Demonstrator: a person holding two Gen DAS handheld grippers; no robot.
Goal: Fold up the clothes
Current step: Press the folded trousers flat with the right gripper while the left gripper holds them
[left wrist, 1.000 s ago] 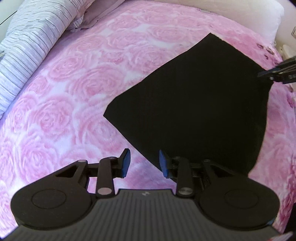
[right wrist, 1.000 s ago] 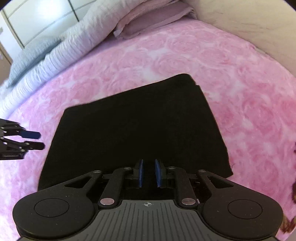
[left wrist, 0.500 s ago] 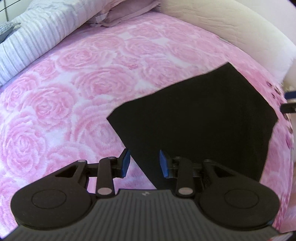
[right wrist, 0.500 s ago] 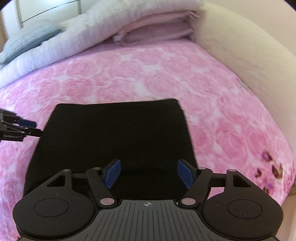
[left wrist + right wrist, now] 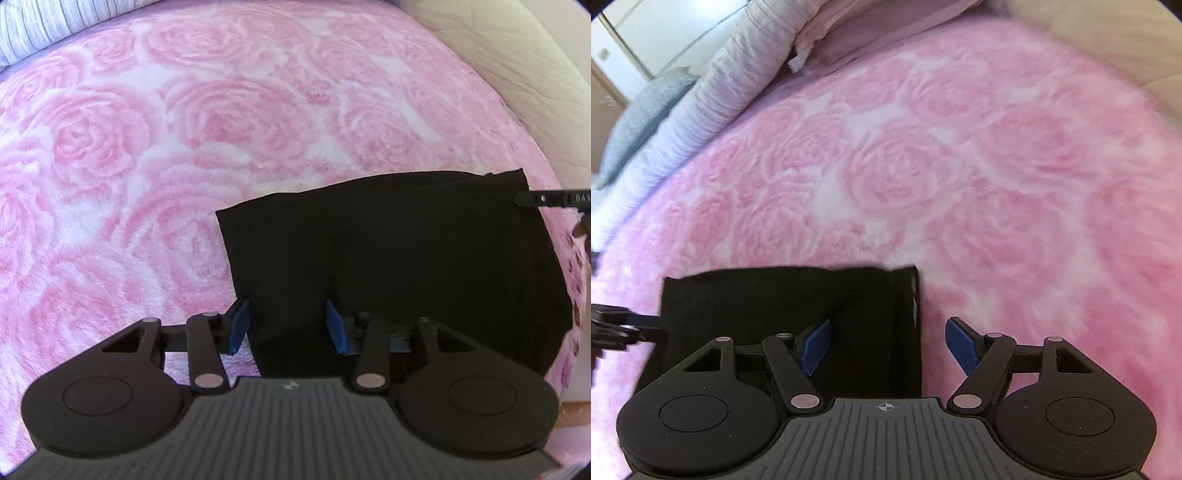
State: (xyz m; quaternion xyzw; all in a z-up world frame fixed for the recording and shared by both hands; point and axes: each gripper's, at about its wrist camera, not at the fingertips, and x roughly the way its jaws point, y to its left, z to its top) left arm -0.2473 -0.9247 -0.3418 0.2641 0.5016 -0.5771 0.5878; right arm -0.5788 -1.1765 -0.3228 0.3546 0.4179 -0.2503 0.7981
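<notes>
A: A folded black garment (image 5: 399, 258) lies flat on a pink rose-patterned blanket (image 5: 184, 147), near the bed's cream padded edge (image 5: 517, 55). What are the 2 tools doing?

B: The left gripper (image 5: 286, 325) is opening over the garment's near left edge, cloth between its blue pads but not pinched. The right gripper (image 5: 886, 345) stands wide, straddling the right edge, gripping nothing.

A: How will it handle?

B: Probably light, soft and limp; it looks likely to sag unless both near corners are taken, pinching all layers together at the edges.
</notes>
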